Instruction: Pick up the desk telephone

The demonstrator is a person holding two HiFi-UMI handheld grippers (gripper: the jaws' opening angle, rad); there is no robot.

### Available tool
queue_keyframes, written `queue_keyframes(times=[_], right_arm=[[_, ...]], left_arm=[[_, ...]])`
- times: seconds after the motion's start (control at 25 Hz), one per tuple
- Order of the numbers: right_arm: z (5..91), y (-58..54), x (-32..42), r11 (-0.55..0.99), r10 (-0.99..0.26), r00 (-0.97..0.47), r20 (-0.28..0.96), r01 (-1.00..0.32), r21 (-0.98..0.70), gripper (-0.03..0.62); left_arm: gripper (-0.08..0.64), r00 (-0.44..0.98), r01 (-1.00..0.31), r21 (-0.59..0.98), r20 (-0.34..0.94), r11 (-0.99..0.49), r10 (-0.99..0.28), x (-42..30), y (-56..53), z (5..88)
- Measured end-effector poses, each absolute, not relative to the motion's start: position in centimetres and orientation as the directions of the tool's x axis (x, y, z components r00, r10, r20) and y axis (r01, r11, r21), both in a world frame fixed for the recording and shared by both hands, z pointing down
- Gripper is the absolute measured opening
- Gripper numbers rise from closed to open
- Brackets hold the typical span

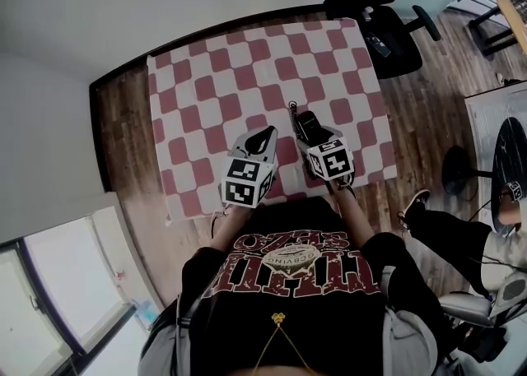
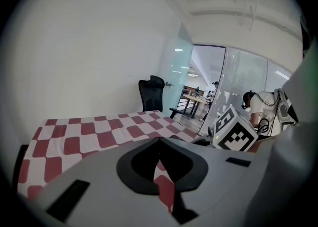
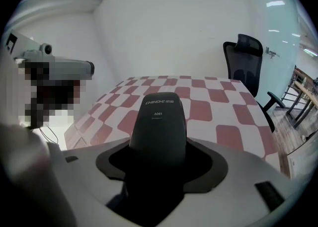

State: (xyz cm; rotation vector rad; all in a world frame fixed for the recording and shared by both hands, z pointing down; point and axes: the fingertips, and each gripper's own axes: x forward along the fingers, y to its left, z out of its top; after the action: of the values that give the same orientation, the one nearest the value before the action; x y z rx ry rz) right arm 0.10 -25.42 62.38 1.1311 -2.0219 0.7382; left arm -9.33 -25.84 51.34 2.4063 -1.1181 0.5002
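**A:** Where is the phone (image 3: 159,121) found?

**B:** It is clamped between the jaws of the right claw (image 1: 317,137). In the right gripper view its black body fills the gap between them. Its far end is pushed out past the tips toward 12 o'clock, over the red and white checked cloth (image 1: 206,78). Small white print is carried on that end.

**A:** Is it raised off the cloth?

**B:** That cannot be told, because its underside is hidden by the jaws.

**A:** Where over the table is it held?

**B:** In the head view it is seen close to the cloth's near edge, a little right of the middle, with the person's chest at 6 o'clock.

**A:** How is the left claw (image 2: 159,141) held?

**B:** Its jaws are closed, with the tips brought together and nothing gripped. Only a sliver of cloth is seen through the slit beneath the tips. It is held just beside the right claw, at that claw's 9 o'clock, and is pointed roughly toward 12 o'clock.

**A:** What else is shown?

**B:** A black chair (image 1: 387,20) is set past the table's far right corner, at about 1 o'clock from the phone.
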Motion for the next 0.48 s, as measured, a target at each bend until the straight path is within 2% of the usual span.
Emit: queue_keyframes(times=[0.48], right_arm=[[56.7, -25.1, 0.1, 0.469, -0.523, -0.427, 0.738, -0.867, -0.169, 0.293]], left_arm=[[0.002, 0.626, -0.765, 0.241, 0.499, -0.598, -0.599, -8.3, -25.9, 51.8]])
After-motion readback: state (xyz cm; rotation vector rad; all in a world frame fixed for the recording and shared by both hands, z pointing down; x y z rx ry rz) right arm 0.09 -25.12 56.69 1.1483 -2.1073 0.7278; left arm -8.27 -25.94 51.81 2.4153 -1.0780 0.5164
